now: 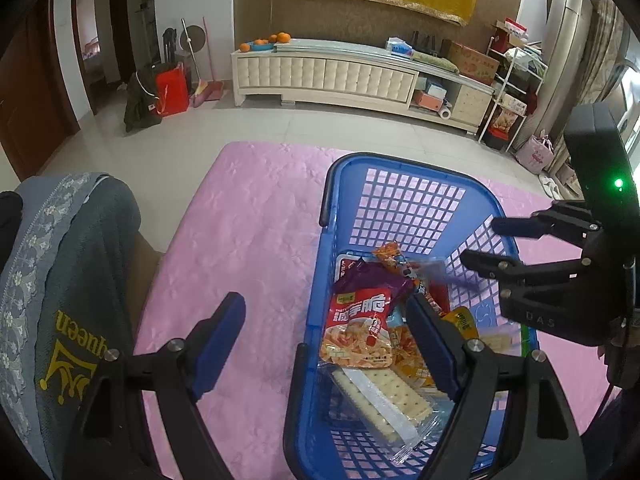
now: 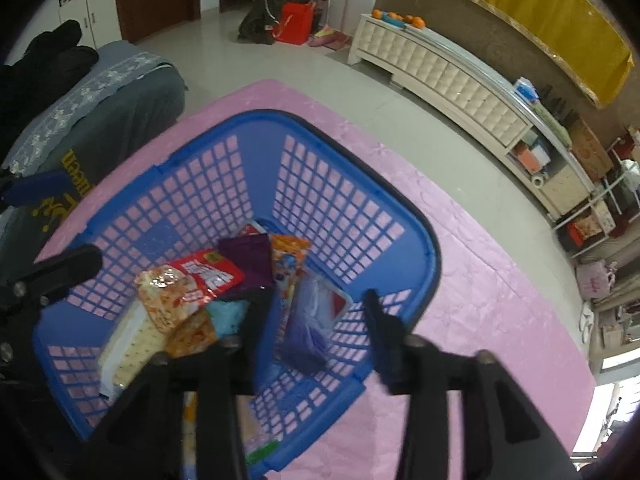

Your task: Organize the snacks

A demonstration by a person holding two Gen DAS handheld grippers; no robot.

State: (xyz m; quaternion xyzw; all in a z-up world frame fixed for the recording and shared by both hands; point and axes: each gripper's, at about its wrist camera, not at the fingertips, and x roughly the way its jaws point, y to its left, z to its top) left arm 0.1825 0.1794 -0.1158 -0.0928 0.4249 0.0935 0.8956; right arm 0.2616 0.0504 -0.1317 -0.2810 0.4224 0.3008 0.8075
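Blue-tinted packet (image 2: 306,320) is dropping into the basket (image 2: 416,232); right gripper (image 2: 320,332) fingers spreading empty above it, left gripper (image 1: 328,344) spread; withdrawing straight up seems best

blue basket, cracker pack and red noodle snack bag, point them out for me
blue basket (image 1: 404,200), left wrist view, far lattice wall
cracker pack (image 1: 384,404), left wrist view, middle of clear wrapper
red noodle snack bag (image 1: 358,330), left wrist view, printed front

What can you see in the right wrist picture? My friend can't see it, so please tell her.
A blue basket sits on a pink cloth, with snack packets piled inside, among them a red packet, a purple packet and a pack of crackers. The right tool hangs open just above it, with a blurry bluish packet between its fingers. A long white cabinet stands behind.
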